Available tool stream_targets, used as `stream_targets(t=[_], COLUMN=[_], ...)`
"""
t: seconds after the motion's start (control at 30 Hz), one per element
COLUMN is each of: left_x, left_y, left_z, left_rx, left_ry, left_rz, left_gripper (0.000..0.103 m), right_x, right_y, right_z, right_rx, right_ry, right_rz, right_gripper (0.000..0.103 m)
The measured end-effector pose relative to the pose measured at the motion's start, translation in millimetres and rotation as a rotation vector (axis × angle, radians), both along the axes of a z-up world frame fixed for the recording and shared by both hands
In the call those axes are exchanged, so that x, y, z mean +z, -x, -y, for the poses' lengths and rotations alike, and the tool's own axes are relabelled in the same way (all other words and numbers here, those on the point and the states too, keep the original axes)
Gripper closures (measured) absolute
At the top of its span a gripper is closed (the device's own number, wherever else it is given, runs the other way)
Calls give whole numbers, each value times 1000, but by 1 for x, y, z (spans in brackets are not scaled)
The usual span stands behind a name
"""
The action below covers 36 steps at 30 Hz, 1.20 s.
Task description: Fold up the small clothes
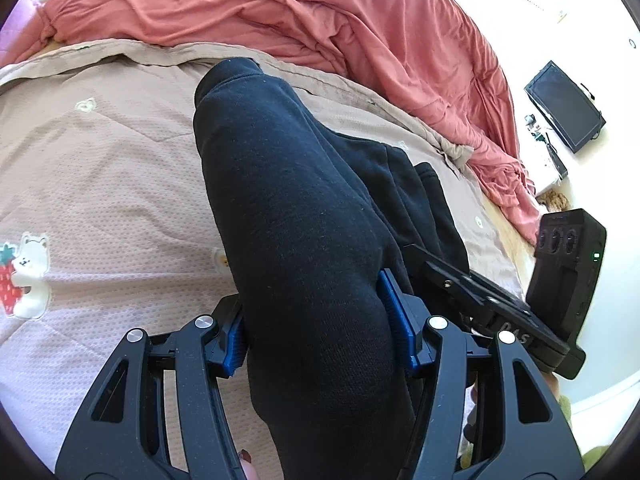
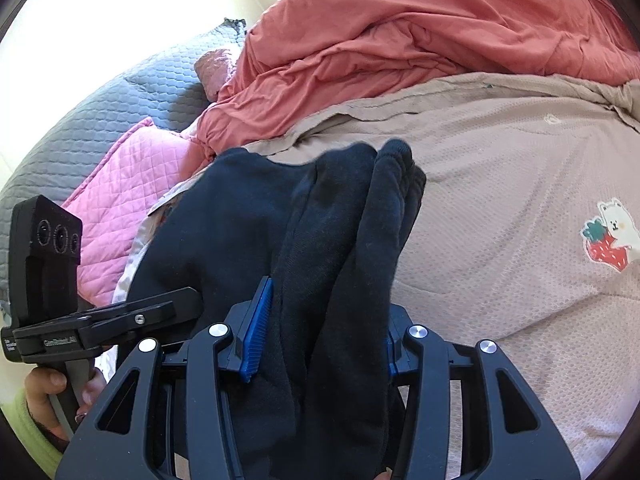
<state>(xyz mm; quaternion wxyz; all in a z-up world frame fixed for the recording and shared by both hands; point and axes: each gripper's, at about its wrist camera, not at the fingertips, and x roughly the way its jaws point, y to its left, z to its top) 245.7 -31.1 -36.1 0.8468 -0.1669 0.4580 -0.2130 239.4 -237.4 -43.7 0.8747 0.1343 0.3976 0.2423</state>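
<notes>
A small dark navy garment (image 1: 288, 208) lies lengthwise on the beige bed cover (image 1: 100, 168). My left gripper (image 1: 316, 332) is shut on a thick fold of it, the blue pads (image 1: 394, 320) pressing both sides. In the right wrist view the same navy garment (image 2: 336, 248) is bunched in several folds. My right gripper (image 2: 320, 332) is shut on it, one blue pad (image 2: 256, 332) showing at the left. The right gripper's body (image 1: 560, 288) shows at the right edge of the left wrist view. The left gripper's body (image 2: 44, 280), held by a hand, shows at the left of the right wrist view.
A crumpled coral blanket (image 1: 320, 12) lies along the far side of the bed. A pink quilted pillow (image 2: 120, 200) and a grey quilt (image 2: 100, 112) lie at the left. A dark monitor (image 1: 564, 104) stands by the wall. A strawberry-bear patch (image 2: 608, 236) marks the cover.
</notes>
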Motion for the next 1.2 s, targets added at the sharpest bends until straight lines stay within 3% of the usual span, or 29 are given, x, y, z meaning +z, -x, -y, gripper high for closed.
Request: stream_targets(t=[0.2,0.47,0.9,1.03,1.2], left_x=[-11,-38,-54,-59,-61], left_y=[0,-3,-5,-6,-6], left_z=[-11,-20,-22,-26,-29], left_rx=[3,16,23,32,35], left_ry=[18,-20,-56,-58,-63], left_rz=[-20,-73,-79,-88,-93], left_gripper=[55,55,51,49,45], right_x=[-3,-42,-60,-68,-67], right_y=[-2,-9,-11,-15,-16], right_z=[-17,-24,-20,-15,-17], right_rx=[14,-12,-46,-62,-63], right_ry=[62,93,202,188,194], right_rz=[-7,-108,-98,-132,-140], right_gripper=[67,67,44,35,33])
